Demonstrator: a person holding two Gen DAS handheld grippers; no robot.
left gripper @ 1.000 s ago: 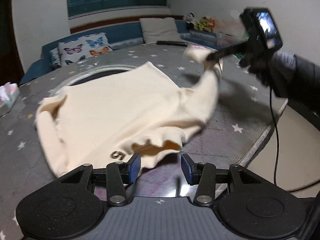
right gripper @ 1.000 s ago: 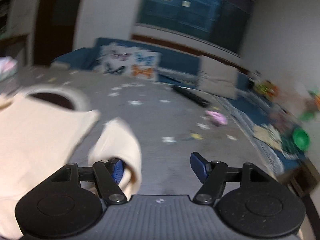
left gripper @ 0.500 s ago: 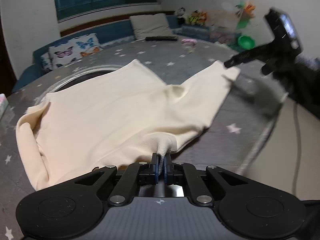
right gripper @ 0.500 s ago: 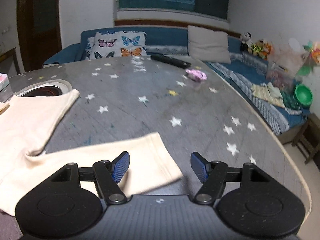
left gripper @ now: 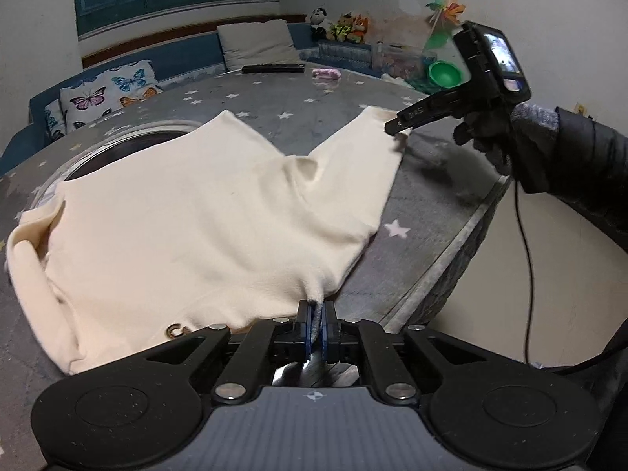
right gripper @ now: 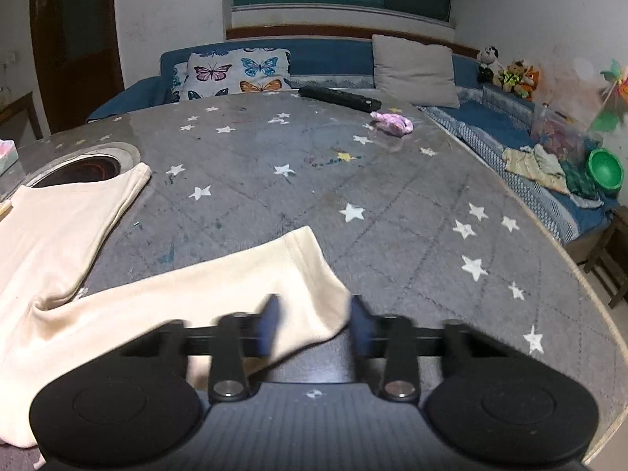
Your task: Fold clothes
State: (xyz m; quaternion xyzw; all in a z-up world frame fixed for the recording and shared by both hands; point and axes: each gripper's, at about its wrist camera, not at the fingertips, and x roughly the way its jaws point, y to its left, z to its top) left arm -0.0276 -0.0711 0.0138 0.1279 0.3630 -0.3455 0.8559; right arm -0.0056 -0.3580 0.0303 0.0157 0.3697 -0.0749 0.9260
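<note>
Two grippers work on the cream top [left gripper: 204, 212]. The left gripper [left gripper: 317, 320] stays pinched on its hem; the right gripper [right gripper: 312, 324], wide before, now narrows around the sleeve [right gripper: 251, 286], ready to fold.

Two wrist-mounted fisheye views, low over one tabletop [left gripper: 428, 212].

The left view looks along its gripper [left gripper: 316, 324] from the near tabletop edge, close to the cream garment [left gripper: 188, 227], toward the sofa [left gripper: 176, 55]. The right view faces the sofa from farther right. Both share the garment, starred tabletop, sofa and window.
</note>
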